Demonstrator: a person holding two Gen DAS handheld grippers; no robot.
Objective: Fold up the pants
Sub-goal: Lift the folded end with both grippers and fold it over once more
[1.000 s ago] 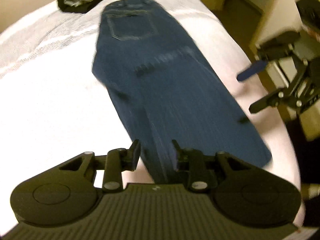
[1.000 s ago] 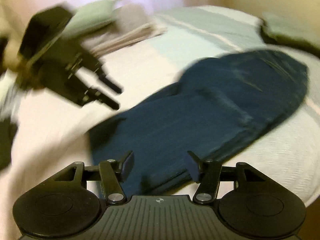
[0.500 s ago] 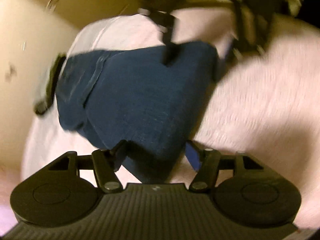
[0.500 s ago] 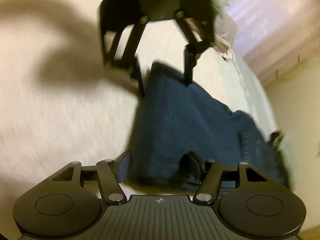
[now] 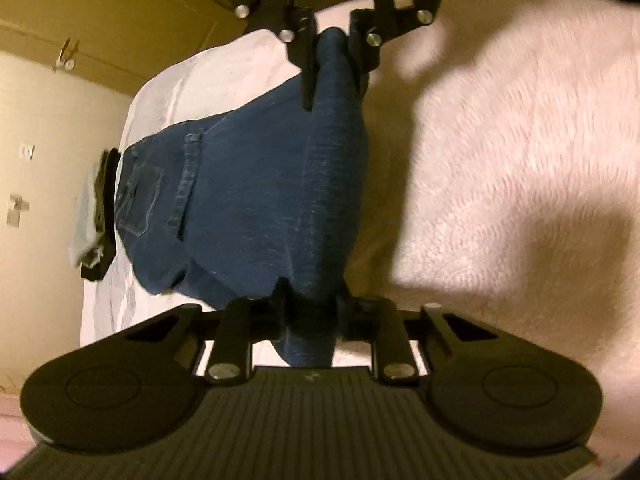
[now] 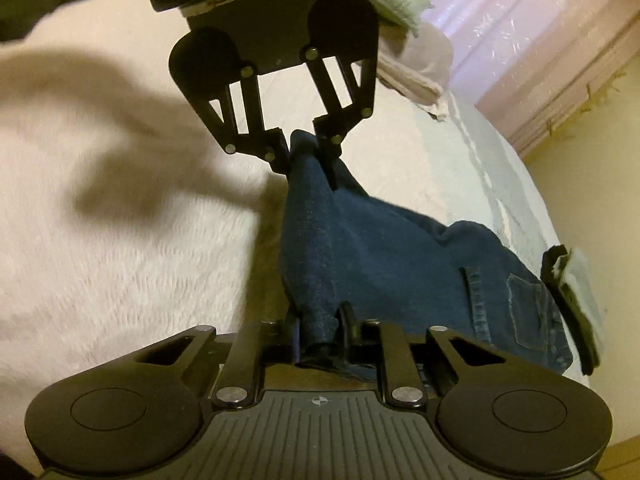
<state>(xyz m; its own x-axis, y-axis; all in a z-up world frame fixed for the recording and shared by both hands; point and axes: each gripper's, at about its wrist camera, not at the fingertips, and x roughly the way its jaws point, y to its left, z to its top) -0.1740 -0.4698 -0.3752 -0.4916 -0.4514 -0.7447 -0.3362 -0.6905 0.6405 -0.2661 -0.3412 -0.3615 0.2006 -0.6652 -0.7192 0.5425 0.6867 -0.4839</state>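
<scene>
Dark blue jeans (image 5: pixel 248 184) lie on a pale bed cover (image 5: pixel 500 140), back pocket towards the left of the left wrist view. My left gripper (image 5: pixel 310 300) is closing, its pads pressing a bunched fold of denim at the leg end. Opposite it, my right gripper (image 5: pixel 334 60) pinches the same end from the far side. In the right wrist view my right gripper (image 6: pixel 320 332) is closing on the denim of the jeans (image 6: pixel 380 248), and the left gripper (image 6: pixel 308 156) faces it, clamped on the fold. The cloth between them stands up as a ridge.
A small stack of folded clothes (image 5: pixel 94 216) lies beyond the waistband, near the bed's edge and a cream wall. Folded pale linens (image 6: pixel 408 64) sit at the far side by a pink curtain (image 6: pixel 540 40). Fluffy cover spreads beside the jeans.
Both grippers rolled and came down at the leg end, facing each other. Their jaws went from open around the denim to closed on it, and the cloth has bunched up between them.
</scene>
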